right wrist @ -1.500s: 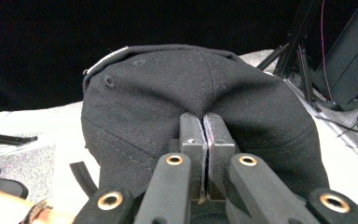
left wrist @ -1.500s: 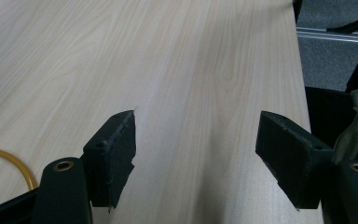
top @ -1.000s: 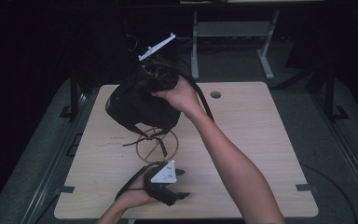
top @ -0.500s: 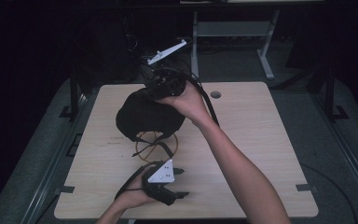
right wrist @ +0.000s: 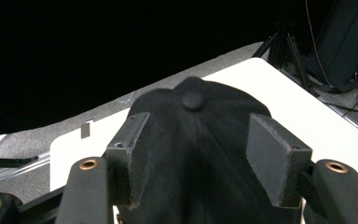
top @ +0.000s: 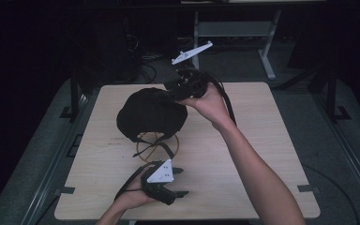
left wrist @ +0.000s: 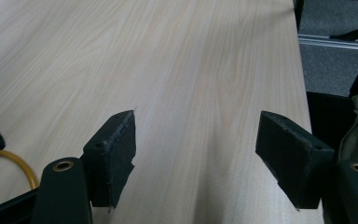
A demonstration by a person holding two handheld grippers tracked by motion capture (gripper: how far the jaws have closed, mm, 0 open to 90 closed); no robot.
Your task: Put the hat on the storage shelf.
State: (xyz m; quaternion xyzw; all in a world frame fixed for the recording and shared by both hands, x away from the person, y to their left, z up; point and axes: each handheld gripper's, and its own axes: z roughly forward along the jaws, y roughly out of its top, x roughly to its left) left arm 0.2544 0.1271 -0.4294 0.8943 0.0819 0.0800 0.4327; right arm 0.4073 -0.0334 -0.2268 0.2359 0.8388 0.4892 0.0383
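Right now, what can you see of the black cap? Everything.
The black cap is dark, soft fabric with a round button on its crown. It sits on a yellow wire stand near the middle of the wooden table, a strap dangling below. The right gripper has just been opening; its jaws flank the crown, pads apparently off the fabric.

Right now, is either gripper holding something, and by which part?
Nothing is held. The right gripper stands open over the black cap, its jaws just opened; the left gripper is open above the table.
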